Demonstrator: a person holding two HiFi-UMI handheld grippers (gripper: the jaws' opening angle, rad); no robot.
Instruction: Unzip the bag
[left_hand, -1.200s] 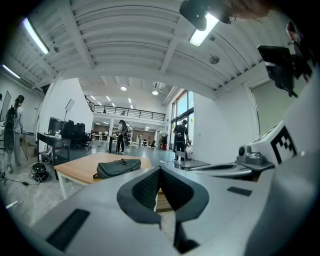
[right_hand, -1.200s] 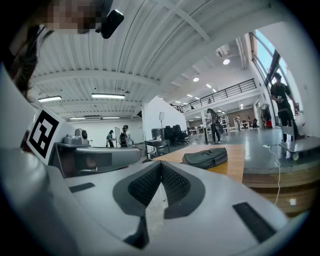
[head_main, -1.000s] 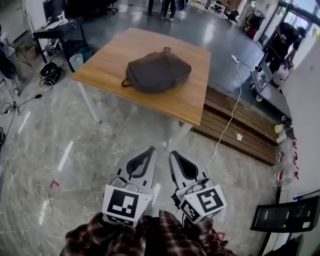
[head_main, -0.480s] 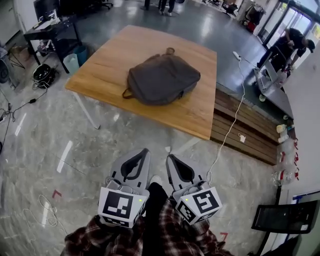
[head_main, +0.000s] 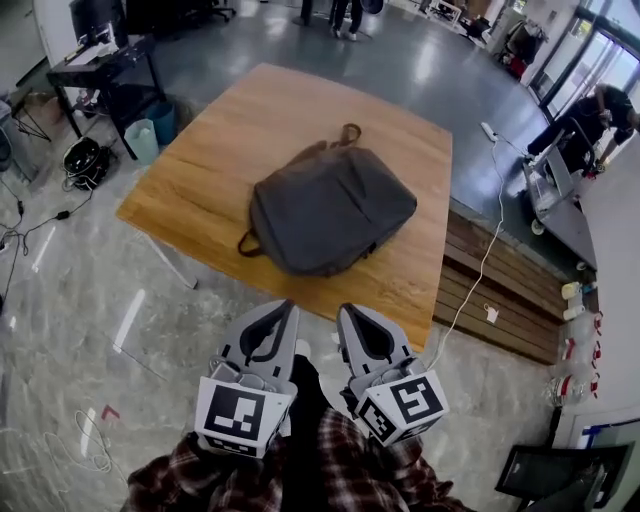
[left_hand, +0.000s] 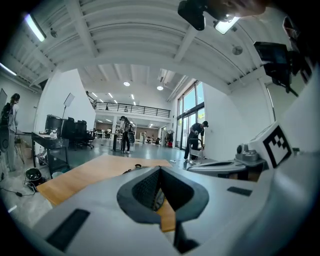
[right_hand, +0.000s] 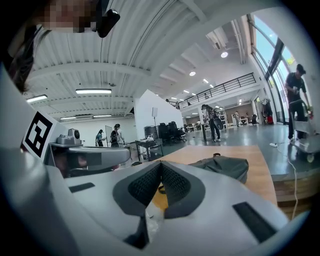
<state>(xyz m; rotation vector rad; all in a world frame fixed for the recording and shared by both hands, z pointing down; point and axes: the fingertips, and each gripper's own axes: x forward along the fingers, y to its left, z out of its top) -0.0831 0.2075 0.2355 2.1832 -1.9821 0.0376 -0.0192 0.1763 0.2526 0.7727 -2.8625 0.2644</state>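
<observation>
A dark grey backpack (head_main: 330, 210) lies flat on the wooden table (head_main: 200, 180), its top handle pointing to the far side and a strap loop hanging at its near left. Both grippers are held close to my body, short of the table's near edge and apart from the bag. The left gripper (head_main: 285, 305) is shut with nothing in it, its jaws meeting at a point (left_hand: 159, 169). The right gripper (head_main: 345, 310) is shut and empty too (right_hand: 161, 164). In the right gripper view the backpack (right_hand: 220, 167) lies ahead on the table (right_hand: 260, 170).
A low wooden platform (head_main: 500, 290) adjoins the table's right side, with a white cable (head_main: 480, 270) running over it. A black desk (head_main: 100, 60), a blue bin (head_main: 145, 140) and loose floor cables stand at the left. People stand in the background.
The table and backpack have come closer and sit lower and larger in the head view. Both grippers stay shut, side by side in front of my body.
</observation>
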